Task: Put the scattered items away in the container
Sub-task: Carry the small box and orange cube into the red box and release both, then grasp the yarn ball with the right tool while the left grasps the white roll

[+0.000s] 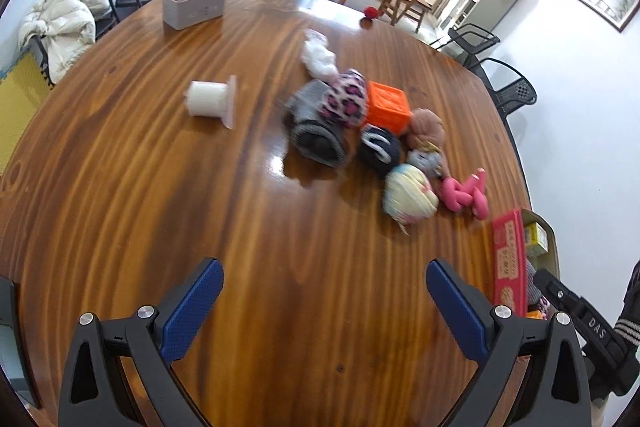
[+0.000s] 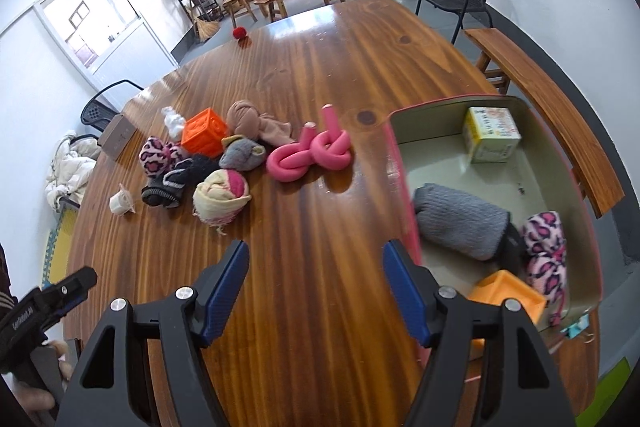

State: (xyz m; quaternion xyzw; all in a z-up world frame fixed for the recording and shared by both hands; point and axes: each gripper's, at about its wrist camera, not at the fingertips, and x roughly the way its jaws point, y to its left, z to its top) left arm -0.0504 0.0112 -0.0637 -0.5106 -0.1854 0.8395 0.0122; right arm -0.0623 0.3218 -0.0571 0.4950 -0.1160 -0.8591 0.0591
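While both blue-padded grippers, left (image 1: 324,307) & right (image 2: 316,287), hang open & empty over glossy wooden table (image 2: 320,75), scattered socks w/ orange plastic cube (image 2: 204,135) mid-table, pink-rimmed metal container (image 2: 400,171) at right, part-filled.

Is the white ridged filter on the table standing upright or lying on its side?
On its side: the white filter rests along its ridged body, flange edge on the table.

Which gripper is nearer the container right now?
Right. The right gripper hangs open beside the container, at its pink wall. The left gripper, also open, is farther off over bare table.
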